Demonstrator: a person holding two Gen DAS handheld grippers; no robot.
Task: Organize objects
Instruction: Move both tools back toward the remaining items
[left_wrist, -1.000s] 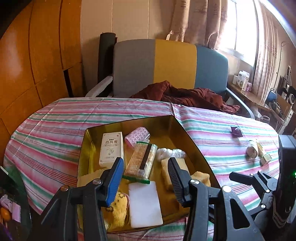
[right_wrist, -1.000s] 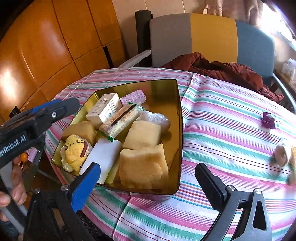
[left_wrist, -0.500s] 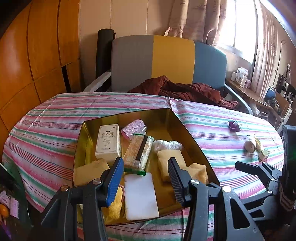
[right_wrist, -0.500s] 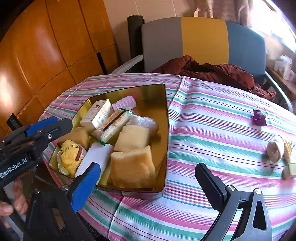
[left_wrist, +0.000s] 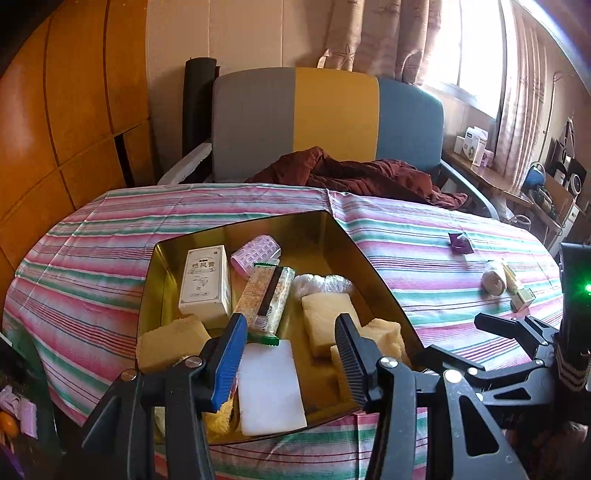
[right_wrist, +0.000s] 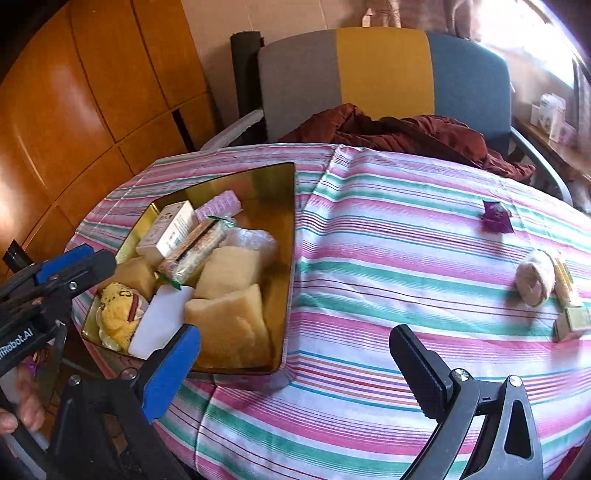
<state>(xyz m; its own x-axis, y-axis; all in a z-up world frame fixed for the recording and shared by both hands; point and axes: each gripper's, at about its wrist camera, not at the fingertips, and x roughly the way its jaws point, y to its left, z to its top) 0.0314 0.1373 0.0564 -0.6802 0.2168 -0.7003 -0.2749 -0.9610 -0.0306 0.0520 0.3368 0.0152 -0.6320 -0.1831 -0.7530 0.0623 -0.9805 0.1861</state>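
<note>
A gold tin tray sits on the striped table. It holds a white box, a pink roller, a snack bar, yellow sponges, a white pad and a yellow plush. My left gripper is open and empty, above the tray's near edge. My right gripper is open and empty, over the cloth by the tray's right corner. On the cloth at the right lie a purple wrapper, a beige ball and small boxes.
A grey, yellow and blue chair with a dark red cloth stands behind the table. Wood panels line the left wall. A shelf with clutter is at the right under the window.
Both grippers have pulled back from the tray and stayed open. The right gripper has shifted to the right, so more of the cloth and the loose objects shows.
</note>
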